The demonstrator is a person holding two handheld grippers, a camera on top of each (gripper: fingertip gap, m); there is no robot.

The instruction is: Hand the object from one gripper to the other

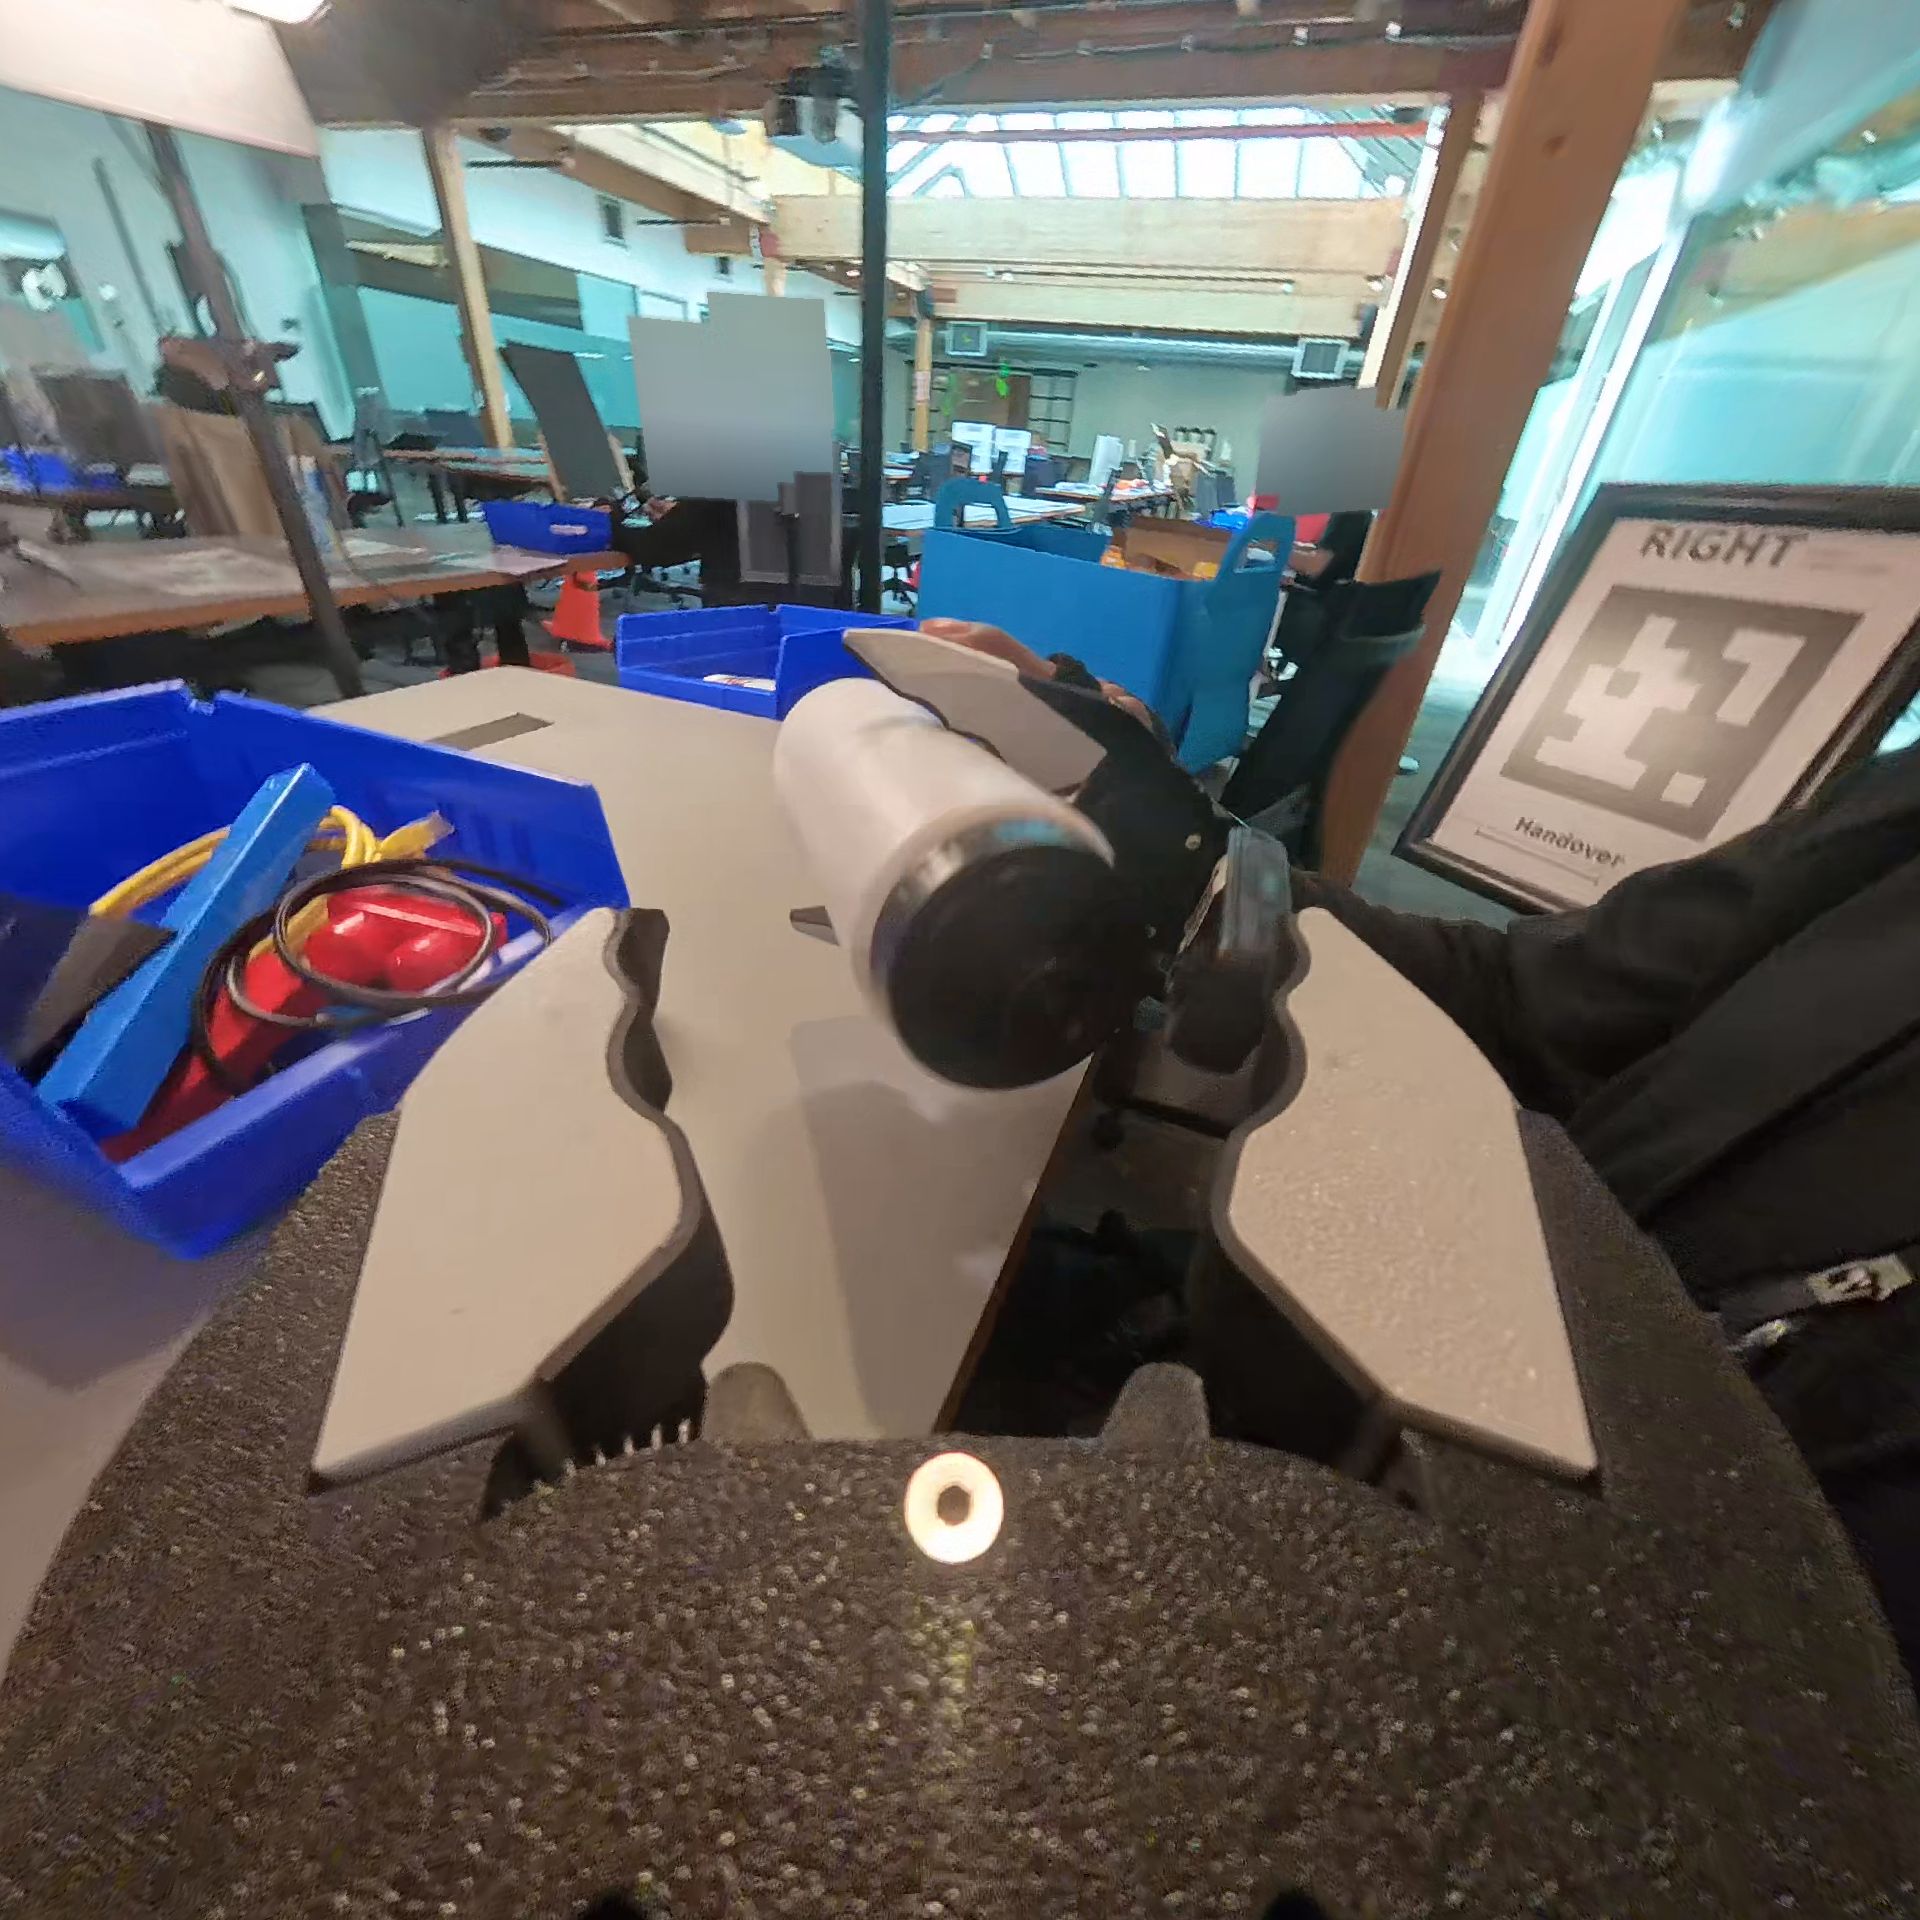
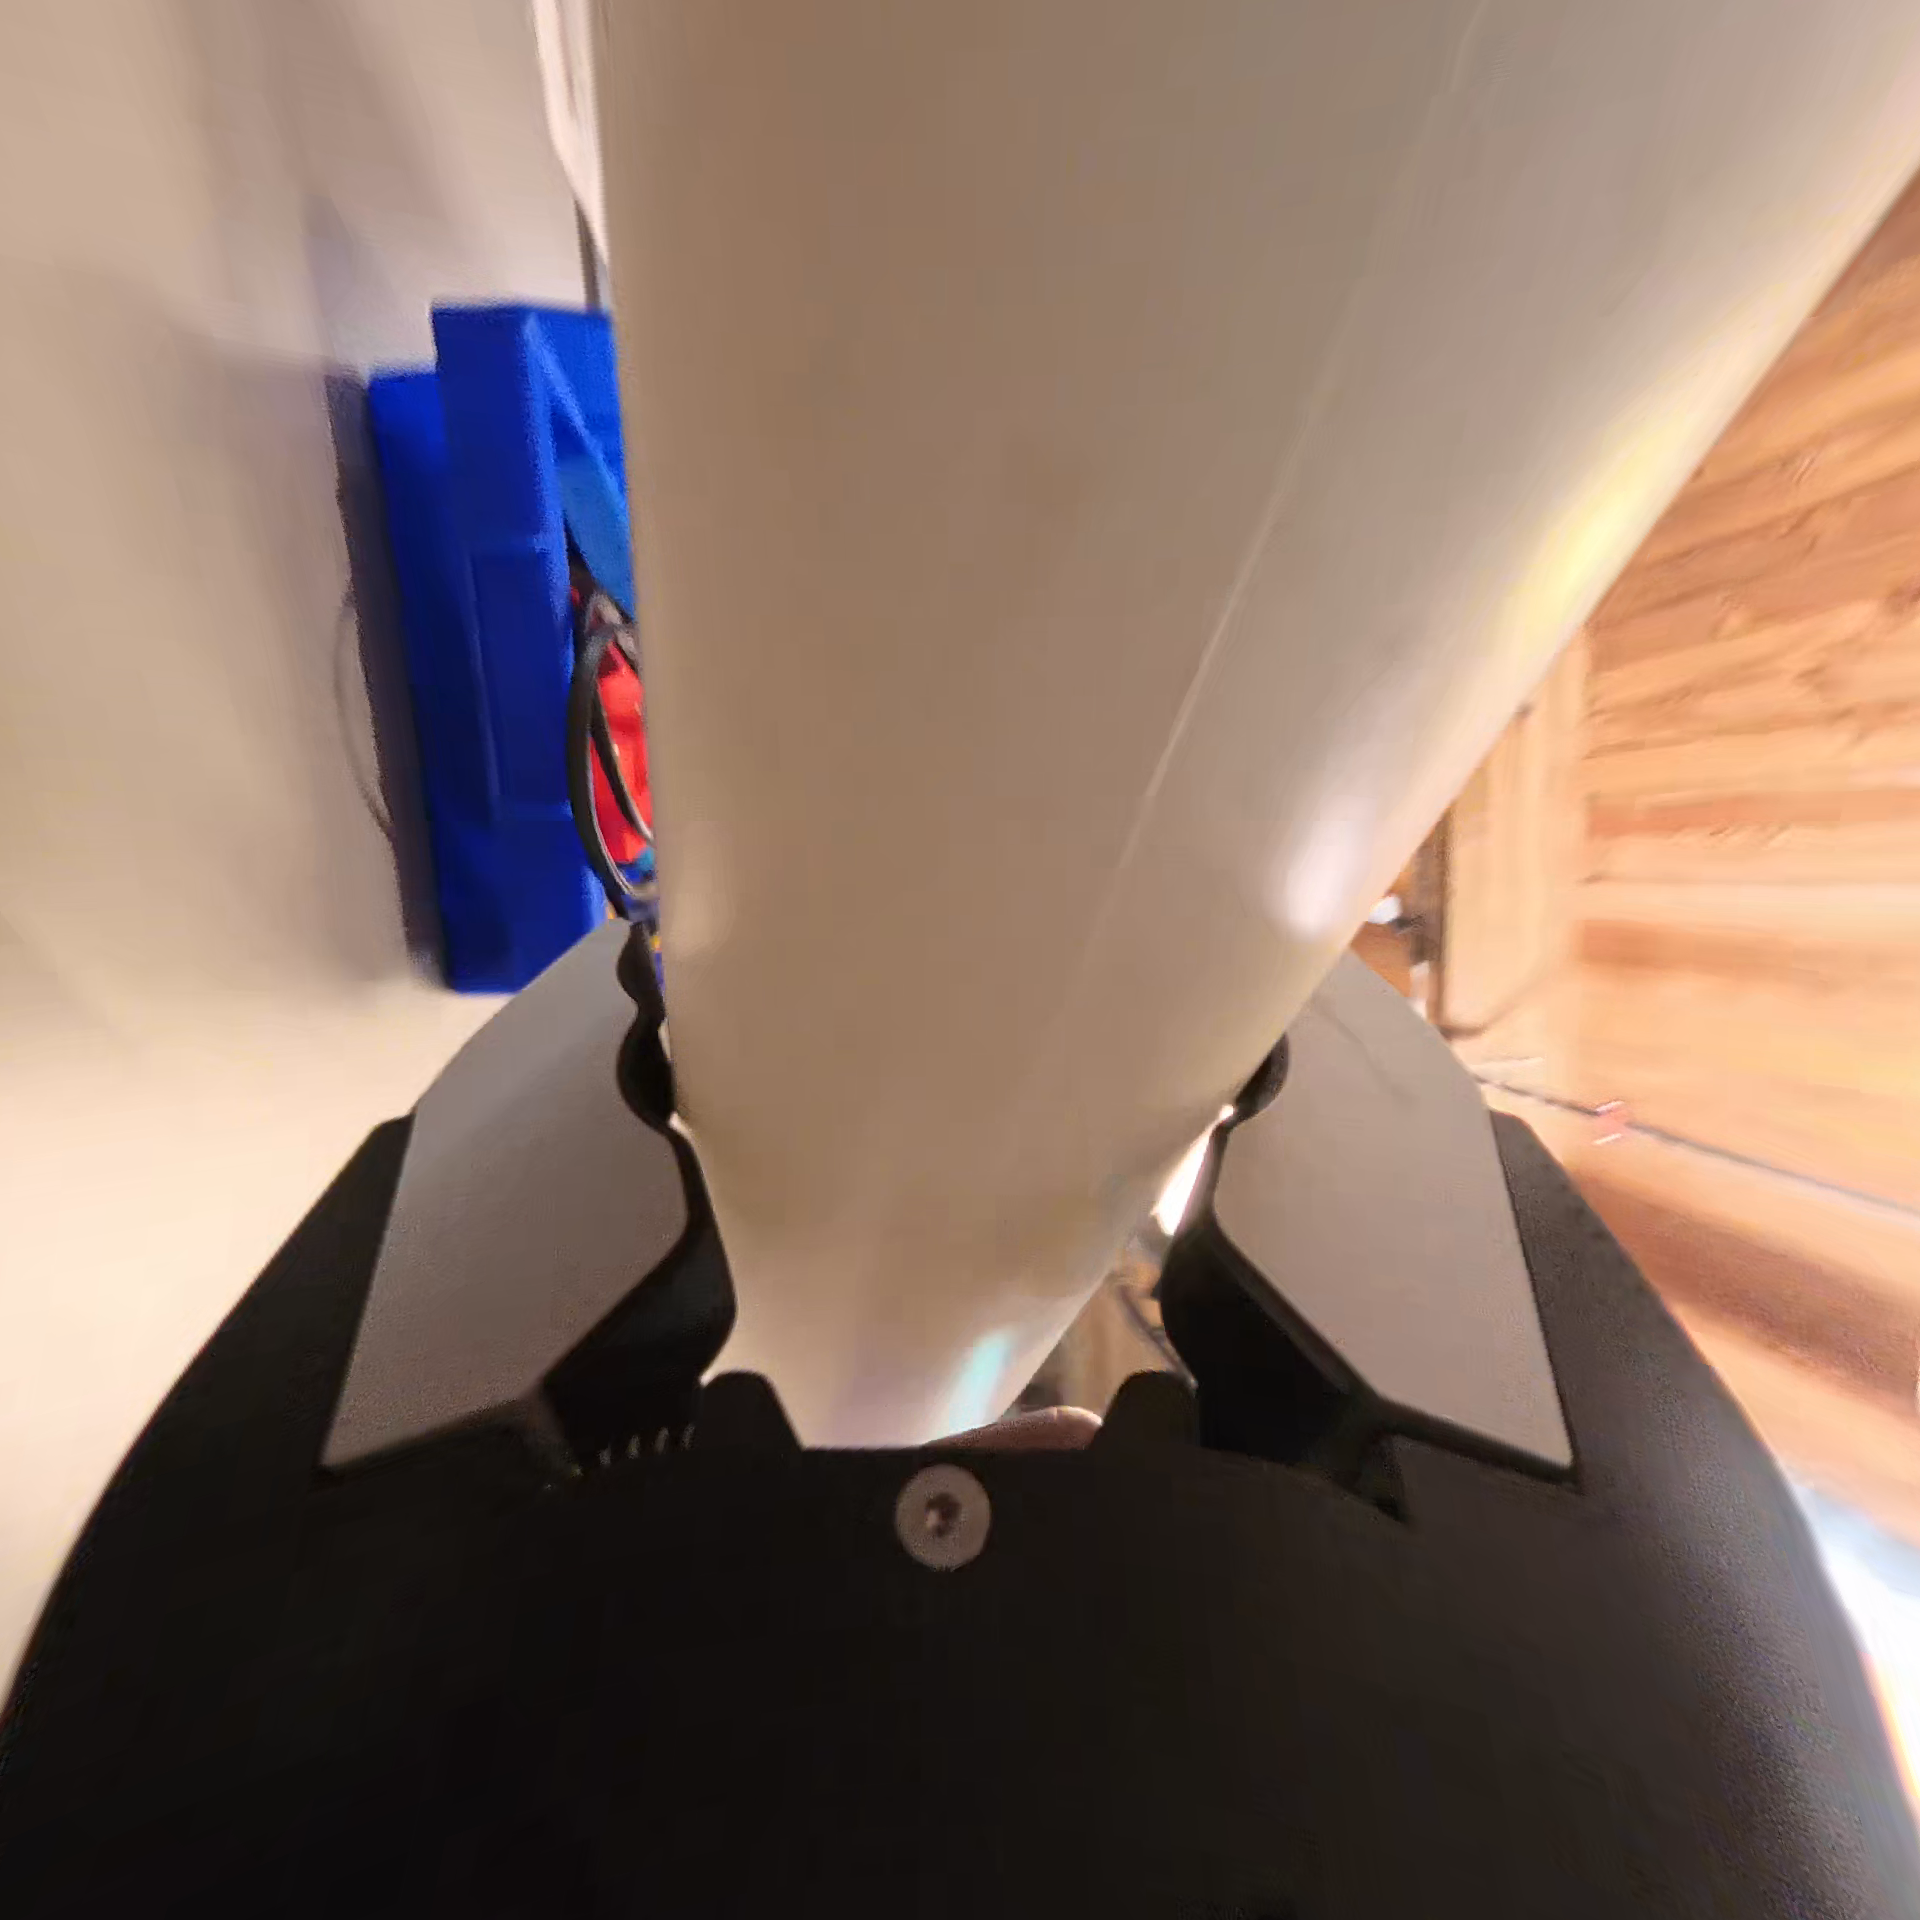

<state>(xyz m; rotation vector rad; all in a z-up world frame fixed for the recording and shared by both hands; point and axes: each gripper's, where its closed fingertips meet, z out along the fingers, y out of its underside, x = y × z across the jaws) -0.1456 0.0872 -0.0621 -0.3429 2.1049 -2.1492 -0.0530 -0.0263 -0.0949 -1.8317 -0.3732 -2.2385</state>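
Observation:
A white bottle point(image 1: 894, 800) with a black cap point(image 1: 997, 956) hangs sideways above the grey table point(image 1: 665, 790), cap end towards me. My right gripper point(image 1: 1039, 717) is shut on its white body; one grey finger point(image 1: 935, 675) shows over it. My left gripper point(image 1: 966, 935) is open and empty, with the cap just ahead of its spread fingers; I cannot tell if they touch it. In the right wrist view the white bottle point(image 2: 987, 623) fills the middle, clamped between the right gripper's point(image 2: 956, 1039) fingers. That view is blurred.
A blue bin point(image 1: 499, 831) with cables, a red thing and a blue bar sits on the table at left; it also shows in the right wrist view point(image 2: 488, 675). More blue bins point(image 1: 727, 655) and a blue tote point(image 1: 1091, 623) stand behind. A framed sign point(image 1: 1662, 707) and a black sleeve point(image 1: 1662, 987) are at right.

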